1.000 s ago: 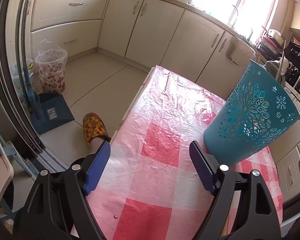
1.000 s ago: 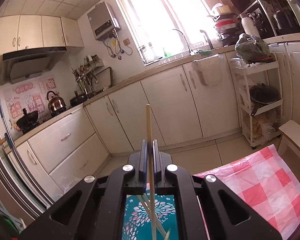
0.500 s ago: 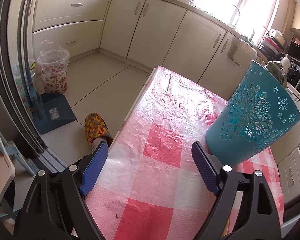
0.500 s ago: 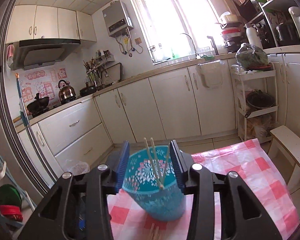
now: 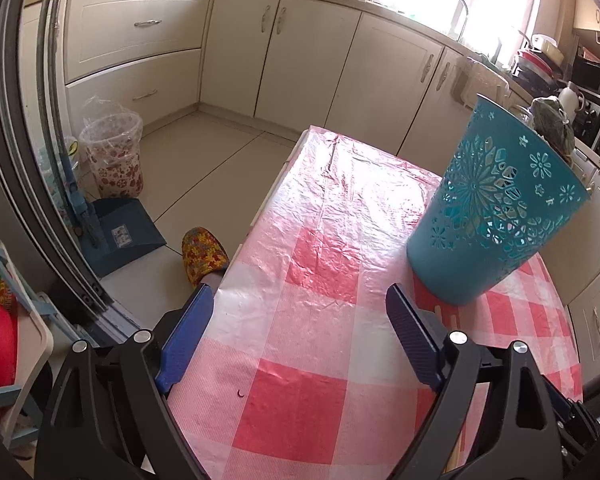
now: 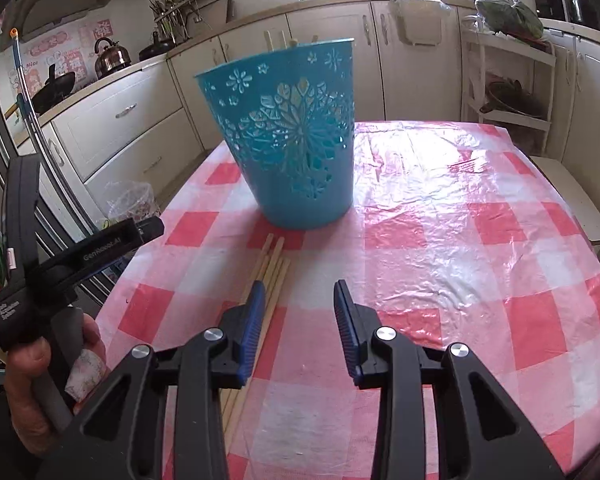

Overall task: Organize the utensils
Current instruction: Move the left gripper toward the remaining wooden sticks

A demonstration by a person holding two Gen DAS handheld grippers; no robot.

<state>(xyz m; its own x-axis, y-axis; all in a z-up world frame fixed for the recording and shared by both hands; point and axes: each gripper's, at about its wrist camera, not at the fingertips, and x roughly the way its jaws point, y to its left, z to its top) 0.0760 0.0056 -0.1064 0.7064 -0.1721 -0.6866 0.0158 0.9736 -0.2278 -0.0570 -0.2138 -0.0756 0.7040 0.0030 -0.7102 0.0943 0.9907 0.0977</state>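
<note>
We note: teal bin [image 6: 296,136] with cut-out floral pattern; bench cloth [image 6: 440,216] red-and-white check; chopsticks [image 6: 270,268] pale wood; slipper [image 5: 202,256] yellow-red floral.

A teal perforated bucket [image 6: 296,136] stood upright on the checked table, chopstick tips [image 6: 278,40] poking above its rim. More wooden chopsticks [image 6: 274,264] lay bundled just nearer.

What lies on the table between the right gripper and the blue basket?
In the right wrist view, loose wooden chopsticks lie on the checked tablecloth between the right gripper and the blue basket, beside its left finger; its jaws, nothing between them, were just closing.
</note>
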